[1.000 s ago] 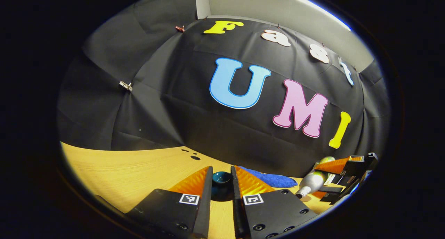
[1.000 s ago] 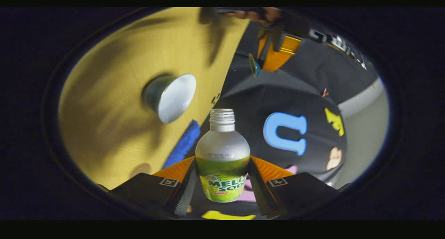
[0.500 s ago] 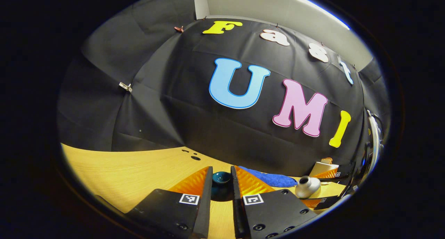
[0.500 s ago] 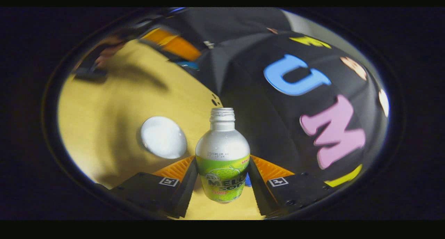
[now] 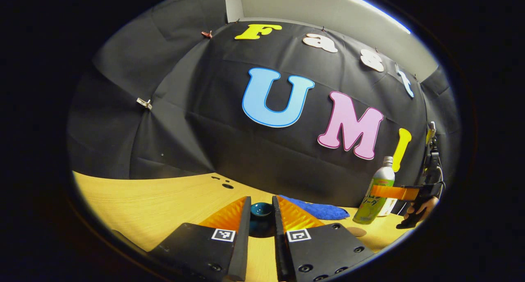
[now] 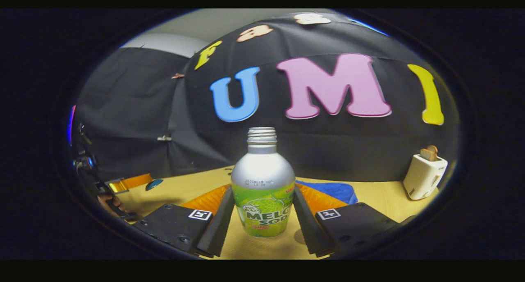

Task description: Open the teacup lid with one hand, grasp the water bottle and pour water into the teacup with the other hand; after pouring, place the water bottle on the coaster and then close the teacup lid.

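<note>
My right gripper (image 6: 262,220) is clamped on the water bottle (image 6: 262,191), a finger pressed to each side of its green label. The bottle stands upright with its threaded mouth uncapped, and its base hangs just above the wooden table (image 6: 381,200). From the left gripper view that same bottle (image 5: 375,191) sits low at the right edge, upright, with my right gripper (image 5: 393,192) closed around its middle and my hand (image 5: 418,210) behind it. A small round brown coaster (image 5: 356,231) lies on the table just below and in front of the bottle's base.

My left gripper (image 5: 261,218) pinches the dark teal teacup lid (image 5: 261,210) between its two fingers and holds it above the table (image 5: 156,200). In the right gripper view the lid (image 6: 154,184) shows far left of the bottle, held by my left gripper (image 6: 131,182).

A blue cloth (image 6: 334,190) lies on the table just behind the bottle, near the booth wall. A white toaster (image 6: 422,175) with bread in its slots stands well to the right of the bottle.
</note>
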Tool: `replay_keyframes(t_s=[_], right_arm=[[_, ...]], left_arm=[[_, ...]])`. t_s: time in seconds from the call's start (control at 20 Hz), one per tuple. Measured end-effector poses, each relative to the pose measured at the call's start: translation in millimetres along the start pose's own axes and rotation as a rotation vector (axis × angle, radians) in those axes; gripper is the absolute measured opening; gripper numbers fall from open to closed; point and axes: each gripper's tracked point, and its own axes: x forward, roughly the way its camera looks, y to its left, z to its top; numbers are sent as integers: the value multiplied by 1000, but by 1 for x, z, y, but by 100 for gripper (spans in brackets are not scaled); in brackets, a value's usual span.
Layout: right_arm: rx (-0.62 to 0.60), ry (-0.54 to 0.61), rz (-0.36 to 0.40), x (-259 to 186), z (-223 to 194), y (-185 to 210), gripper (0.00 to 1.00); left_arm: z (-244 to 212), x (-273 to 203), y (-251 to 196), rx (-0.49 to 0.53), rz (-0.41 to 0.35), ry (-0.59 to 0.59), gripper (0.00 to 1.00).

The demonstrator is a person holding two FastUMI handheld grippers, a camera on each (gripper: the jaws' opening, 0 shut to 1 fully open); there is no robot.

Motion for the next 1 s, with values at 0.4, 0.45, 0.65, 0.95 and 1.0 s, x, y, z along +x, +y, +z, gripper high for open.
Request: replay_keyframes(t_s=[0.4,0.45,0.65,0.95,1.0], right_arm=[[123,74,-161,-7,-10,-2,78],[118,80,-169,-4,-14,-5,82],[88,78,-182,-3,-15,-9,77],[63,124,-201,2,-28,-12,78],[61,127,-199,3,-29,-11,78]], left_arm=[[2,0,-11,13,-25,-1,31],[1,0,-9,13,-22,1,31],[2,0,-5,8,-13,-1,31],[1,0,-4,6,-11,0,31],[1,0,-3,5,-9,-1,31]])
